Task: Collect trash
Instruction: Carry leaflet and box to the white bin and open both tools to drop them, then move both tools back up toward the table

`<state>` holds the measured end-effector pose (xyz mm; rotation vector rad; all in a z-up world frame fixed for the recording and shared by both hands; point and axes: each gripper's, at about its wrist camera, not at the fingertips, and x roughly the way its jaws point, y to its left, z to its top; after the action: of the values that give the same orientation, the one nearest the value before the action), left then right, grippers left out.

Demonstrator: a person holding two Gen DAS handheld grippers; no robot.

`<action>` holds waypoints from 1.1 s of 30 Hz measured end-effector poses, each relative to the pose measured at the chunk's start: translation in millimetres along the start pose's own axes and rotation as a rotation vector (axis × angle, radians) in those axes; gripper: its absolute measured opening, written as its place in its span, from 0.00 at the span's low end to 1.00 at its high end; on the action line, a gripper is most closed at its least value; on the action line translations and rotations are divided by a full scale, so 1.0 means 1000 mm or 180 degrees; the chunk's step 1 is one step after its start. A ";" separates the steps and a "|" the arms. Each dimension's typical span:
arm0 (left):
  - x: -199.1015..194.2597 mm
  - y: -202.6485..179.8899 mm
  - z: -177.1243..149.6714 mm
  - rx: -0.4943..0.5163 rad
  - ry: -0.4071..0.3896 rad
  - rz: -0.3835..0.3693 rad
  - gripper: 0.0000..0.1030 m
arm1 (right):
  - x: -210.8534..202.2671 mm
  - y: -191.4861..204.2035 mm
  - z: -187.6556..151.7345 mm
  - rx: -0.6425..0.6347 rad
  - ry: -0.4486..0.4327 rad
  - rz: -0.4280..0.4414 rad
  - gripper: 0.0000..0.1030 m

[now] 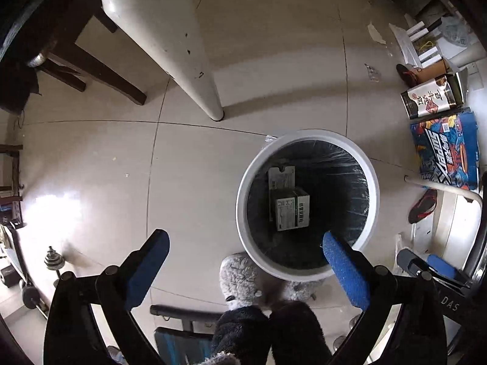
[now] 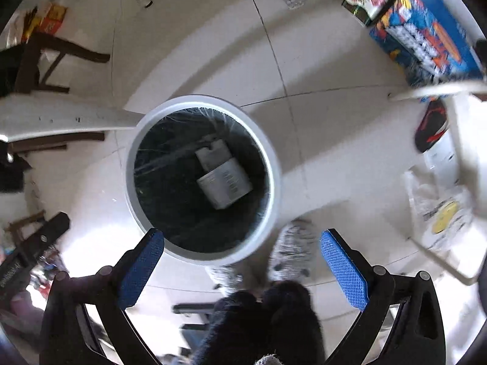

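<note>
A round white trash bin (image 1: 243, 213) with a black liner stands on the tiled floor. A small grey cardboard box (image 1: 290, 210) with an open flap lies at its bottom; it also shows in the right wrist view (image 2: 225, 181), inside the bin (image 2: 275, 164). My left gripper (image 1: 245, 266) is open and empty, high above the floor at the bin's near left rim. My right gripper (image 2: 242, 266) is open and empty, above the bin's near rim. A small clear wrapper (image 1: 373, 71) lies on the floor far right, and shows in the right wrist view (image 2: 292, 0).
A white table leg (image 1: 210, 103) stands beyond the bin. A blue printed carton (image 1: 444, 152) and a dark box (image 1: 432, 97) line the right wall. A red-black shoe (image 1: 421, 206) lies at right. The person's fuzzy slippers (image 1: 240, 276) stand beside the bin. Dark chair legs (image 1: 91, 67) are far left.
</note>
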<state>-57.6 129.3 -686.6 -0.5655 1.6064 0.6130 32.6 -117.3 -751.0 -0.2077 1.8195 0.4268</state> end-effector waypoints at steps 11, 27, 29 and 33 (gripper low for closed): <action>-0.078 -0.003 -0.022 0.0127 -0.0032 0.0054 1.00 | -0.076 0.027 -0.021 -0.0294 -0.0203 -0.0383 1.00; -0.253 0.002 -0.083 0.0251 -0.0127 -0.0066 1.00 | -0.290 0.063 -0.104 -0.0403 -0.0522 -0.0320 1.00; -0.272 0.003 -0.090 0.0289 -0.0111 -0.0130 1.00 | -0.318 0.067 -0.117 -0.0397 -0.0564 -0.0306 1.00; -0.316 0.004 -0.095 0.0369 -0.0261 -0.0144 1.00 | -0.363 0.072 -0.137 -0.0360 -0.0572 -0.0250 1.00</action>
<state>-93.2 72.7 -363.2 -0.4837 1.5371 0.4999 -10.0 -132.4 -359.4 -0.3079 1.6074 0.4781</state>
